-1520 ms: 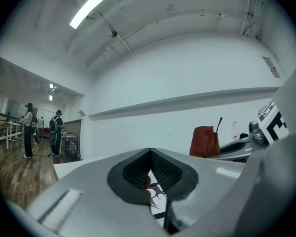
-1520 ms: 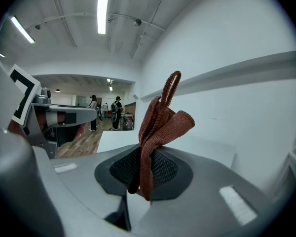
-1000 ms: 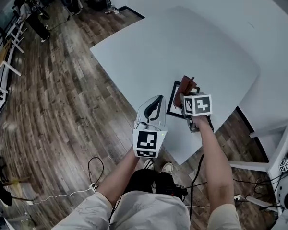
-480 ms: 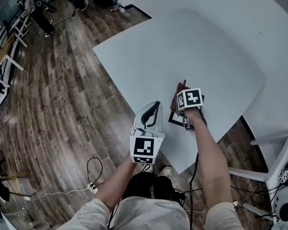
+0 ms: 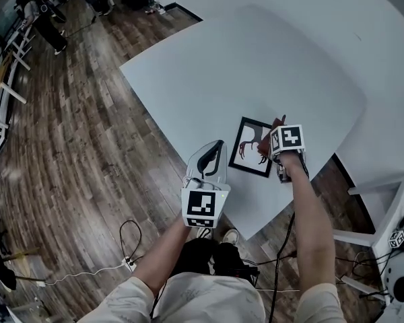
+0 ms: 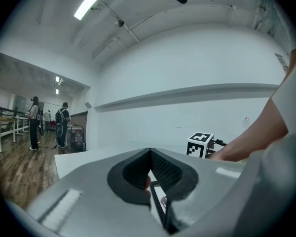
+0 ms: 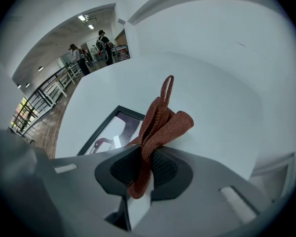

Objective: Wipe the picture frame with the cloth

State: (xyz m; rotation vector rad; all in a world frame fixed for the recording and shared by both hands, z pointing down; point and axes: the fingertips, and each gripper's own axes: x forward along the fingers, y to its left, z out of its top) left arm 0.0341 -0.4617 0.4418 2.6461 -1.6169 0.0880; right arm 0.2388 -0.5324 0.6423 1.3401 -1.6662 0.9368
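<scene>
Left tool (image 5: 217, 147) and right tool (image 5: 276, 128) are both pale grey plastic shells with black ribbed pads (image 6: 163, 169) and white cubes (image 5: 200, 206) of black square markers, black cable (image 5: 286, 244) off the right one, plus a light short-sleeved tee (image 5: 209, 295) and dark trousers (image 5: 205, 254).

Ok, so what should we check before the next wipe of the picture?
1. Rust-red woven cloth clamped in the right gripper jaws: ok, a fold sticks out past them.
2. Black-rimmed picture frame lying flat on the white table: ok.
3. Cloth touching the frame's glass: cannot tell; in the head view the right gripper is at the frame's right edge.
4. Left gripper steadying the frame: not ok; its jaws are shut on nothing and it is off to the frame's left side.
5. Nothing else on the table in the way: ok.
</scene>
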